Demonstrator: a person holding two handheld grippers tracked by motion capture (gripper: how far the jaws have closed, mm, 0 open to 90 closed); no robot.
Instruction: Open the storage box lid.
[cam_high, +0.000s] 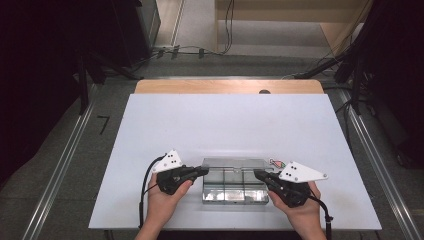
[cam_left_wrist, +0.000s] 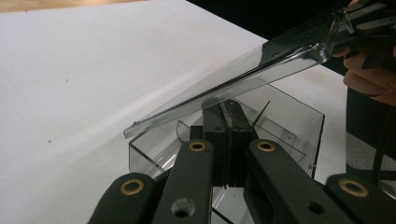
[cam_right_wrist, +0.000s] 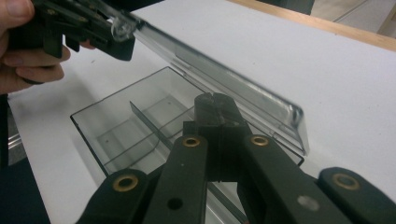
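At the near edge of the desk (cam_high: 150, 150), left gripper (cam_high: 204, 171) clamped on the left end of a clear lid (cam_high: 233, 164), jaws pressed together with only the thin plastic between them. Opposite, right gripper (cam_high: 257, 173) pinched shut on the lid's right end in the same way. Between the two, lid held tilted, hinged along the far side of a clear compartment box (cam_high: 233, 187) and raised off its near rim, as seen in the left gripper view, where the lid (cam_left_wrist: 233, 79) slants up over the box (cam_left_wrist: 289, 126). Inside the box (cam_right_wrist: 135, 126), thin dividers and, as far as can be told, nothing stored. Probably mid-swing on the lid, opening or closing not to be told from this moment alone. Next move likely calling for both ends to turn together about the hinge, evenly, to avoid twisting the thin plastic or dragging the light box across the desk. Just beside the right gripper, a small red and green sticker-like thing (cam_high: 275, 163), too small to identify. Nothing standing in the lid's way; cables on the floor well apart.
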